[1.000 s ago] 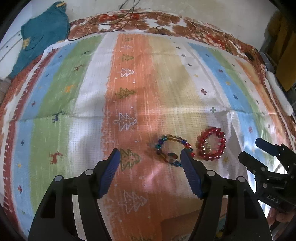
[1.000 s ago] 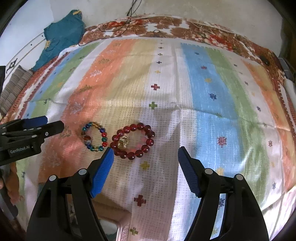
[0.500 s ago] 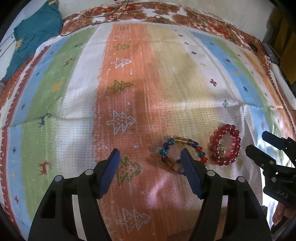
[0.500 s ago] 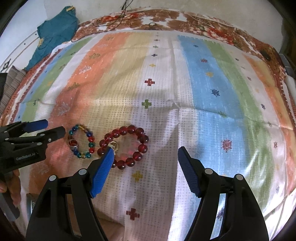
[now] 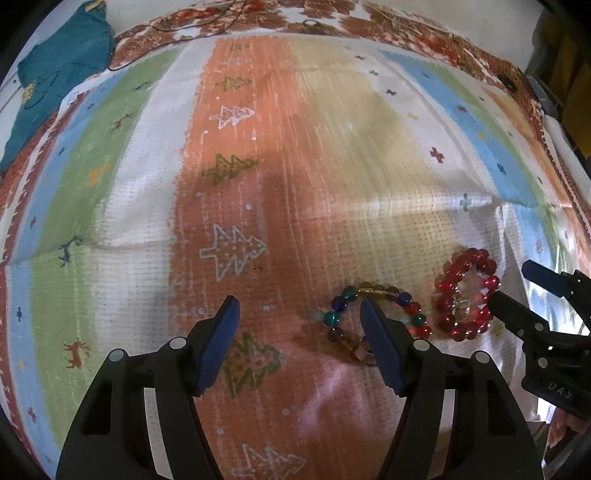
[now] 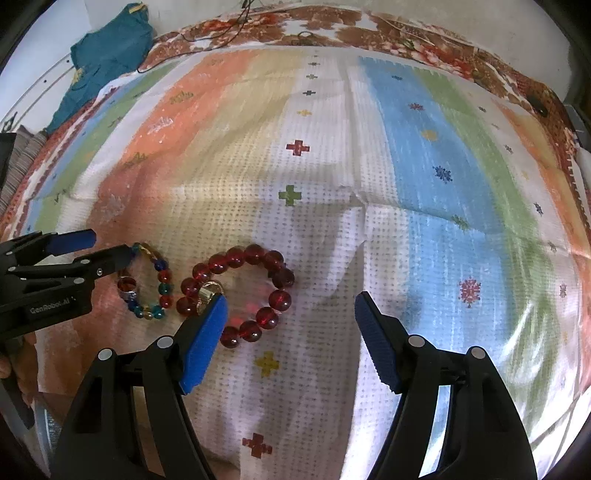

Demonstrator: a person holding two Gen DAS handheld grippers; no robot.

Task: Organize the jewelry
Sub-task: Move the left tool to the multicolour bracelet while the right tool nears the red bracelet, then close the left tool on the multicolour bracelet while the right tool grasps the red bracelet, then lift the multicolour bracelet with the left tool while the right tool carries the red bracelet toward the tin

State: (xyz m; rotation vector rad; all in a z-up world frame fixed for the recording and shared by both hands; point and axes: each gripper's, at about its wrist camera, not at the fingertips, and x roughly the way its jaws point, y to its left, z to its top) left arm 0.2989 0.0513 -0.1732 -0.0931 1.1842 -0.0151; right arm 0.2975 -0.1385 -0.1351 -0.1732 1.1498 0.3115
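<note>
Two beaded bracelets lie side by side on a striped, patterned cloth (image 5: 332,155) spread over a bed, the landmark for everything here. The red bracelet (image 6: 240,291), a ring of large dark-red beads with a small metallic charm, rests on the white band of the cloth; the multicoloured bracelet (image 6: 147,284), strung with blue, green, red and amber beads, sits just beside it on the orange band, the two close but not clearly touching.

The left hand-held gripper (image 5: 299,332) points steeply down at the cloth with its blue-padded jaws standing wide apart and holding nothing; its right finger overlaps the multicoloured bracelet (image 5: 376,317) in the left wrist view, and whether it touches the beads cannot be told. The right hand-held gripper (image 6: 288,325) likewise hangs wide open and empty, its left finger crossing the near edge of the red bracelet, most of whose beads lie between the jaws.

In the left wrist view the red bracelet (image 5: 465,295) sits just beside the right gripper's dark fingertip. A teal garment (image 5: 55,85) lies at the cloth's far left corner, and a thin dark cable (image 6: 221,29) trails across the floral border at the cloth's far edge.
</note>
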